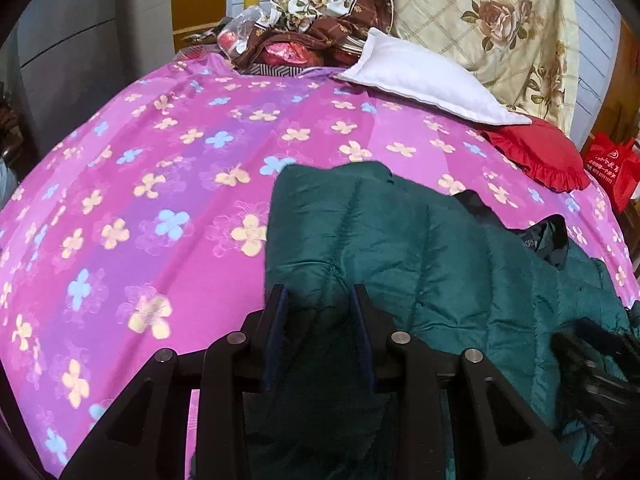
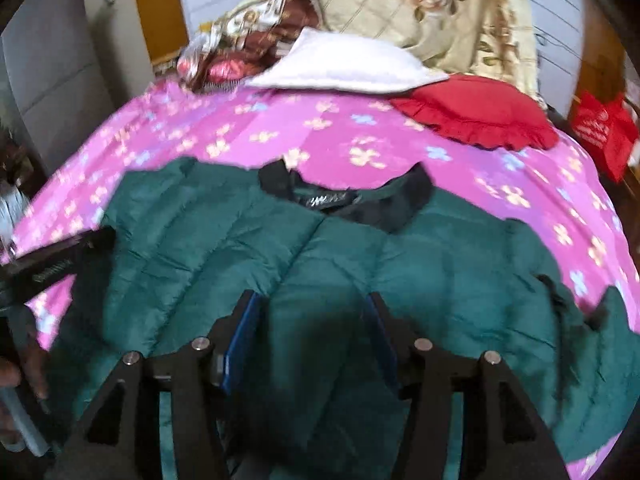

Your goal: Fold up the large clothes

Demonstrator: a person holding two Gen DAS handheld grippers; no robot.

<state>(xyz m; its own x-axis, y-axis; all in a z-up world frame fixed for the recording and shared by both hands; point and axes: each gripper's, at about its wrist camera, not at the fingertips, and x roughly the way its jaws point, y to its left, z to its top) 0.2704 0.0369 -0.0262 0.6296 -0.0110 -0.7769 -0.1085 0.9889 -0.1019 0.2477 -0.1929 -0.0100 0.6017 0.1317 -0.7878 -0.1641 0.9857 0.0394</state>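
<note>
we see a dark green quilted jacket [image 2: 340,264] spread on a bed covered by a pink and purple flowered sheet [image 1: 160,168]. in the right wrist view its black collar [image 2: 400,208] points toward the head of the bed, with a label just inside it, and the body of the jacket fills the near part of the sheet. in the left wrist view a sleeve or side panel is turned over on the jacket's near left part.

our left tool [image 1: 320,300] hangs over the jacket's left edge with its two fingers apart; a bulge of green fabric sits between them, but they do not pinch it. our right tool [image 2: 312,308] is low over the middle of the jacket, fingers also spread wide, nothing clamped. whether either tool touches the cloth we cannot tell.

at the head of the bed lie a white pillow [image 1: 424,80] and, just beside it, a red frilled cushion [image 1: 536,156], the white one overlapping its edge. behind them is a heap of brown and cream flowered bedding [image 1: 320,12] and a clear plastic bag [image 1: 240,32] holding something red. a red shopping bag [image 1: 612,168] hangs off the bed's right side; its contents are hidden.
</note>
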